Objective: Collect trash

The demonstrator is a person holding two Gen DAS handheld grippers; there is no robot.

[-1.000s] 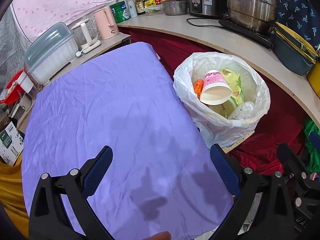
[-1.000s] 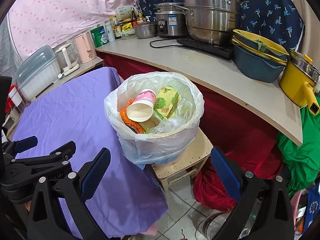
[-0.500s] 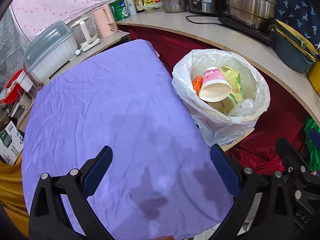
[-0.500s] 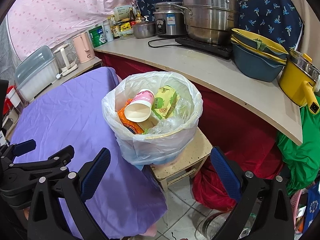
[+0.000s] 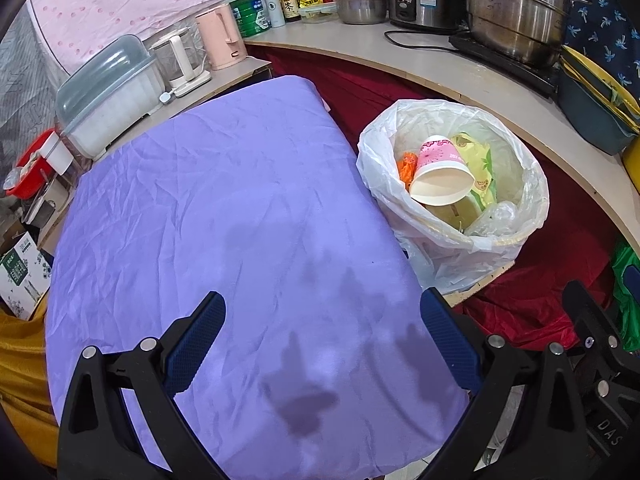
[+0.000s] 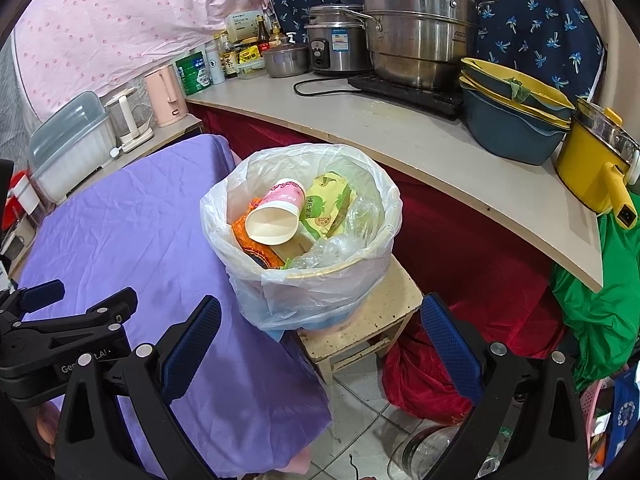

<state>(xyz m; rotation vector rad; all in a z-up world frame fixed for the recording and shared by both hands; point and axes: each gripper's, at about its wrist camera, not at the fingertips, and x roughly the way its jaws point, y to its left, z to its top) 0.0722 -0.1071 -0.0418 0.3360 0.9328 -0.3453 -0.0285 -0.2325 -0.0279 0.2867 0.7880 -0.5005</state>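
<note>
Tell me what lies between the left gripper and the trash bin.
Only purple tablecloth: in the left wrist view, bare wrinkled cloth runs from the open left gripper to the table edge beside the bagged trash bin. No loose trash shows on it.

Bin [image 6: 320, 300] body hidden under its white liner [image 6: 248, 208]; bottle labels [image 6: 230, 62] unreadably small

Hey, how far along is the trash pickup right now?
It looks nearly done. The pink paper cup, a yellow-green wrapper and orange scraps already lie in the lined trash bin. Nothing is in hand: the left tongs and right tongs are both open and empty. No trash shows on the purple tablecloth, so little seems left.
</note>
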